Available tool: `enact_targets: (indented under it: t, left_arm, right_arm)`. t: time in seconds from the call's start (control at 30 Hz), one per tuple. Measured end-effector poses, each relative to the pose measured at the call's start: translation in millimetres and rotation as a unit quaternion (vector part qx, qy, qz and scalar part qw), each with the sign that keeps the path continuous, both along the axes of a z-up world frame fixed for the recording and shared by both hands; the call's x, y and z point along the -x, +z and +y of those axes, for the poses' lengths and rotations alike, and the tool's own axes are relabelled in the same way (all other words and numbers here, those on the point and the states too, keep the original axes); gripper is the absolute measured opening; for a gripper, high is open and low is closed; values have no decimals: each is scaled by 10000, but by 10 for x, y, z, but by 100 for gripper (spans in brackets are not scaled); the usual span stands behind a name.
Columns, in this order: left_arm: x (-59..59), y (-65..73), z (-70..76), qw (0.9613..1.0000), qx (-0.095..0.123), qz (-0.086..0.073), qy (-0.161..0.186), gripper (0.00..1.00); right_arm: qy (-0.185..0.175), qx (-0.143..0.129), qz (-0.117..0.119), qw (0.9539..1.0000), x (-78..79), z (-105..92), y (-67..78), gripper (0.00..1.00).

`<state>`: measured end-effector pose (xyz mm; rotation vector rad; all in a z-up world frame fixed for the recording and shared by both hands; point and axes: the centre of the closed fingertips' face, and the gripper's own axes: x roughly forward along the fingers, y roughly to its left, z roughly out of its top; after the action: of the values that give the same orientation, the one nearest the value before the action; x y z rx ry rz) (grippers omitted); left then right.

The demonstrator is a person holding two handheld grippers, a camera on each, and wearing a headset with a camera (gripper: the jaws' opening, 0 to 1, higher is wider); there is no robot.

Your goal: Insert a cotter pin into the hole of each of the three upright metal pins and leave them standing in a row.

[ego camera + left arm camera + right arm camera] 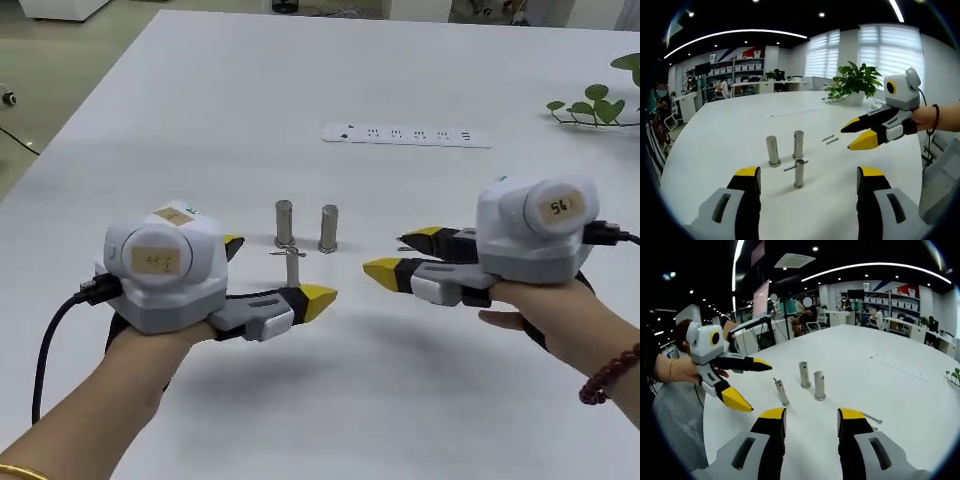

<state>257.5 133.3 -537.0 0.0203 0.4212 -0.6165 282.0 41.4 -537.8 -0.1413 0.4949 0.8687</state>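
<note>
head view looks down from above the table [420, 390]; gripper views sit low and near, facing each other across the metal pins [328, 228] all share.

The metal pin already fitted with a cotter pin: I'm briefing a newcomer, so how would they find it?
On the white table, short of the power strip, stand three upright metal pins. It is the one nearest the person; alone it has a thin cotter pin through its top.

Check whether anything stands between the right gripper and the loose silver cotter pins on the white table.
Nothing visible does. In the left gripper view the open right gripper points at the two loose silver cotter pins across bare white table; the upright metal pins stand aside.
</note>
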Motion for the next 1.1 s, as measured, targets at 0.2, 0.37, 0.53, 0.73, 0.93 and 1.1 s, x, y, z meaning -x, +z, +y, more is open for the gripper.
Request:
enact_targets:
  t: [0.2,0.37,0.53,0.73,0.93,1.1]
  left_arm:
    - [45,108,11,9999,-88,-147,-9,89]
    - [89,153,22,9998,-78,-200,-30,94]
    - [95,178,39,9997,-78,-245,-1,99]
    - [102,163,97,9994,-179,-286,53,99]
    - [99,133,147,9993,-221,-304,92,99]
    - [111,114,153,9990,-320,-311,45,97]
  right_arm:
    - [-58,-133,-158,9998,-136,101,9,38]
    - [-81,-237,-227,9994,-248,173,-26,37]
    - [-158,-366,-244,9989,-357,262,-55,36]
    - [-142,-396,-229,9989,-447,377,-132,32]
    - [-192,-464,-216,9985,-550,471,-217,28]
    - [-187,-467,-175,9986,-593,544,-308,24]
